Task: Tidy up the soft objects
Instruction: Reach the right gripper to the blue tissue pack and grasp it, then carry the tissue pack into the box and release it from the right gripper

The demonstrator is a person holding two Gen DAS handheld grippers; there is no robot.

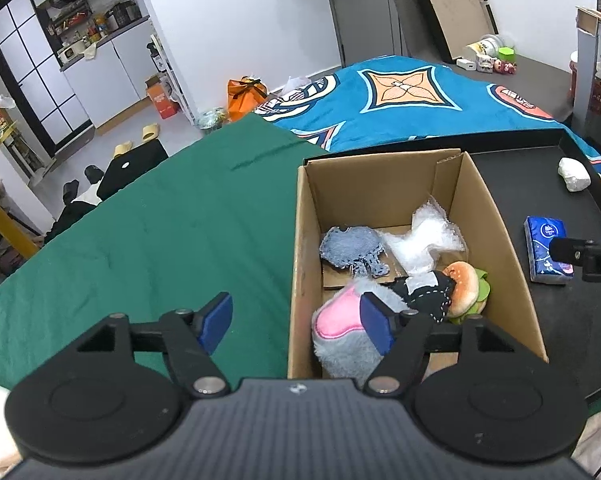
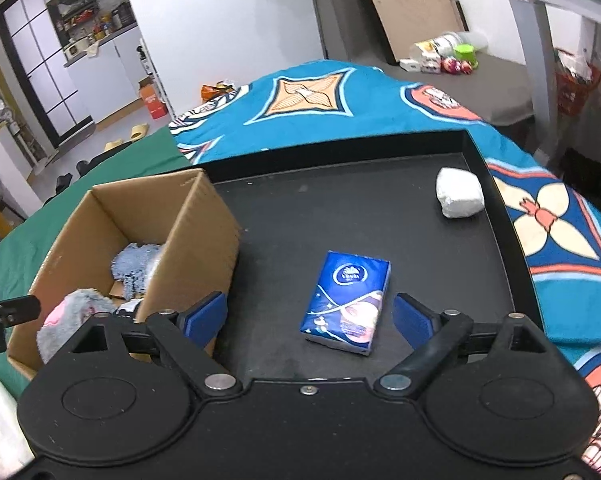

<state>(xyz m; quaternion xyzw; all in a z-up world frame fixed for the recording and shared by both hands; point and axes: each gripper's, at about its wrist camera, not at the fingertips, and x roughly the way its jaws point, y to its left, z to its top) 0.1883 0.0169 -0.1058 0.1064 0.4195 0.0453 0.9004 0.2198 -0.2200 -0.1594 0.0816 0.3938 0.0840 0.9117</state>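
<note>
An open cardboard box (image 1: 380, 184) stands on the left part of a black tray (image 2: 340, 208). Inside it lie a grey and pink plush (image 1: 340, 332), a blue-grey knitted cloth (image 1: 350, 246), a bubble-wrap bag (image 1: 420, 240), a black stitched cloth (image 1: 424, 292) and a burger plush (image 1: 464, 284). My left gripper (image 1: 296, 324) hangs open across the box's left wall, holding nothing; one pad is above the plush, the other over the green cloth. A blue tissue pack (image 2: 346, 300) lies flat on the tray. My right gripper (image 2: 308, 318) is open just above it, pads clear of both sides.
A white crumpled wad (image 2: 458, 192) sits at the tray's far right corner. The tray has a raised rim. A green cloth (image 1: 160, 240) and a blue patterned blanket (image 2: 300, 120) cover the bed around it. The floor and kitchen shelves lie beyond on the left.
</note>
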